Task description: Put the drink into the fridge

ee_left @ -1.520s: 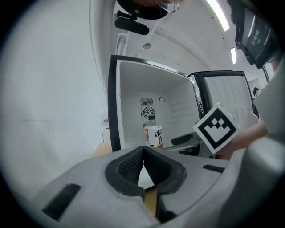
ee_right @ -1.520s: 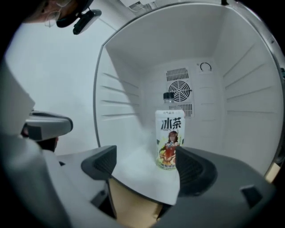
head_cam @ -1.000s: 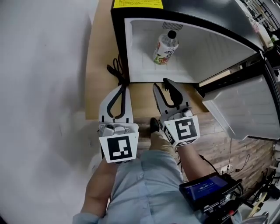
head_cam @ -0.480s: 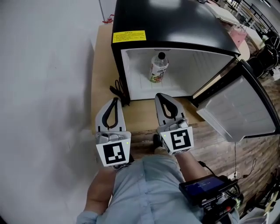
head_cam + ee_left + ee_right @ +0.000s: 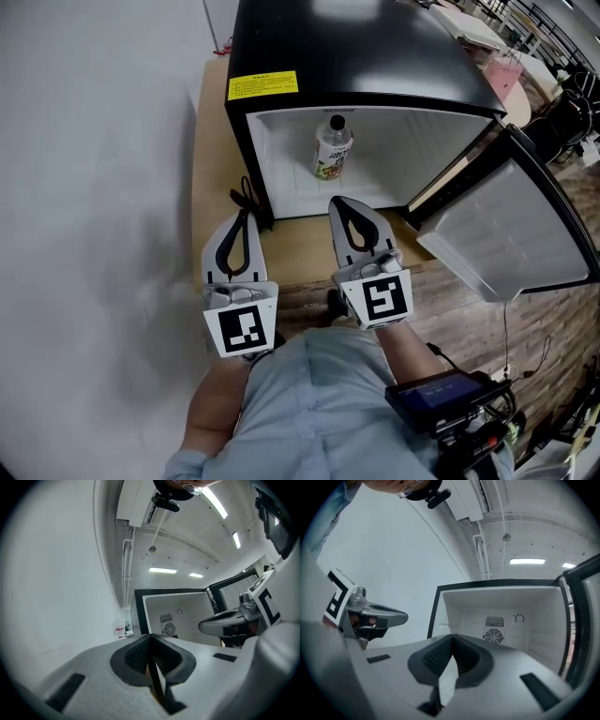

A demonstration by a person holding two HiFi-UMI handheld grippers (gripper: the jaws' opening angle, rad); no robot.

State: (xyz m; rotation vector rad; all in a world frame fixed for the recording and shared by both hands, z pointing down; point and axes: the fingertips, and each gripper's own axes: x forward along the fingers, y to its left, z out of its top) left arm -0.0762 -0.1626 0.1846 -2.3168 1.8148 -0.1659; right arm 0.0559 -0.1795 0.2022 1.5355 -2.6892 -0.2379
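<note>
Head view: drink bottle stands upright inside fridge, door open at rt. Left claw & right claw sit just outside it. Left gripper view: tips pressed together, nothing btwn. Right gripper view: same, tips together, facing fridge interior.

The scene is viewed by the head camera from above the person, steeply downward, so that the left gripper and the right gripper are seen from behind, with the fridge just beyond them. Each gripper view is taken from low behind its own jaws, level and close, and is aimed into the fridge's white interior. The rear fan vent is shared by both gripper views, and in each the other gripper is caught at the side.
</note>
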